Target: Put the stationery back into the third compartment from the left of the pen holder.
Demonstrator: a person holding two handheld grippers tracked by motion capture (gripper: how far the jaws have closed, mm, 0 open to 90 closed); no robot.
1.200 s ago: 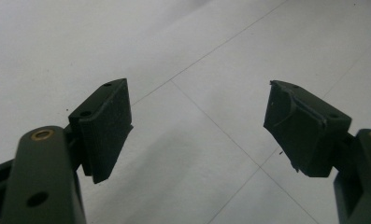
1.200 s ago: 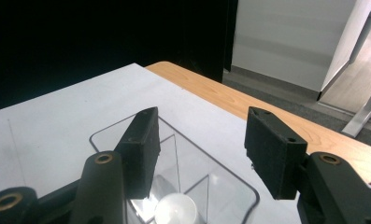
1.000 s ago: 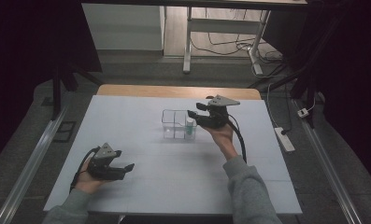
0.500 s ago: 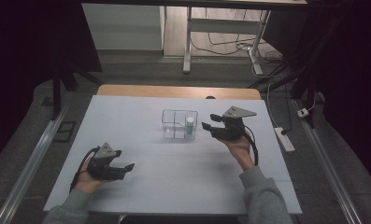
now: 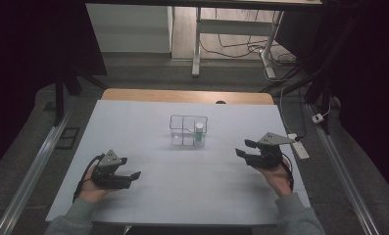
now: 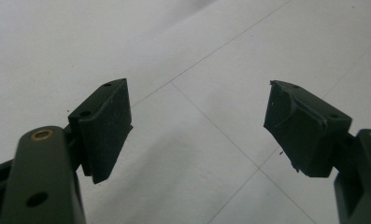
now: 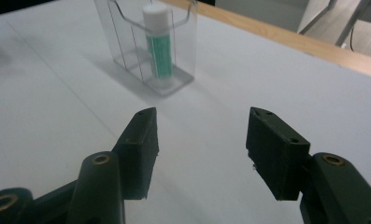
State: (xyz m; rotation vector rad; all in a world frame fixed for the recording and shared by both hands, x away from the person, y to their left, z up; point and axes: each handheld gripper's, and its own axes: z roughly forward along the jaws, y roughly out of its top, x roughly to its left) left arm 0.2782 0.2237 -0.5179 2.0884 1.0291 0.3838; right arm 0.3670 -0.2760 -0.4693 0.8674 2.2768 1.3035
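A clear plastic organizer box (image 5: 188, 130) with inner dividers stands upright near the middle of the white table (image 5: 148, 205), toward the far side. In its right-hand compartment, as the high view shows it, a green tube with a white cap (image 5: 199, 132) stands upright, the cap rising to about the rim of the box. The other compartments look bare.

The right gripper (image 5: 244, 148) sits over the right part of the table, held in the person's right hand (image 5: 275, 175), well apart from the box and to the right and near side of it. Its 2 jaws point left toward the middle of the table and stand spread, having just been opening a little, with nothing between them. In the right gripper view the box (image 7: 148, 44) and the tube (image 7: 158, 44) lie ahead of the jaws and to the left, with bare table between the right gripper (image 7: 202, 140) and the box.

The left gripper (image 5: 133, 176) rests low at the near left of the table in the person's left hand (image 5: 91, 188), well apart from the box. In the left gripper view its 2 jaws stand wide apart around the left gripper (image 6: 197, 126) centre, with nothing but white tabletop and thin seam lines (image 6: 216, 126) between them.

A wooden edge (image 5: 187, 95) runs along the table's far side.
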